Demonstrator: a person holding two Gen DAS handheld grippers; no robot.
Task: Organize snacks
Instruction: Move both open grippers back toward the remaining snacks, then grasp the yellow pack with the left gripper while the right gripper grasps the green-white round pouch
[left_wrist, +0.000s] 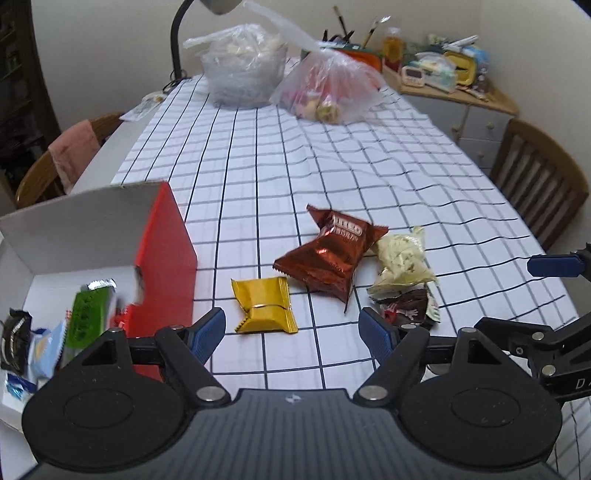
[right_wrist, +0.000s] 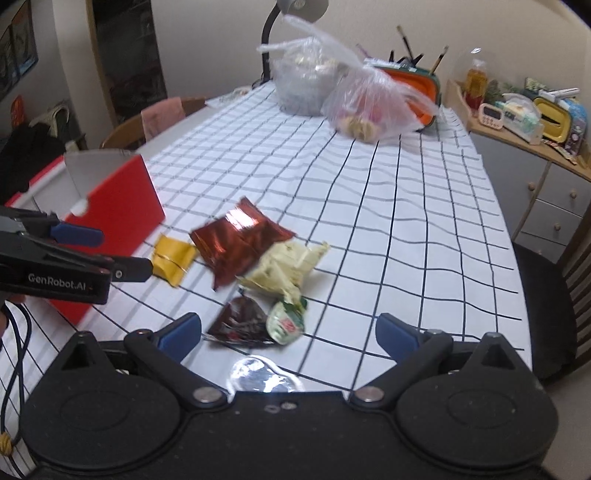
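Just past my left gripper, wide open and empty, lies the yellow snack, ready to grab for the red box on its left; my right gripper is also wide open and empty.

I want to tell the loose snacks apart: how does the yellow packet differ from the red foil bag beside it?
The yellow packet is small, flat and matte gold; the red foil bag is larger, puffed and shiny. The yellow packet lies nearer the red box; the red foil bag leans against the cream packet. Both are sealed and lie on the checked tablecloth.
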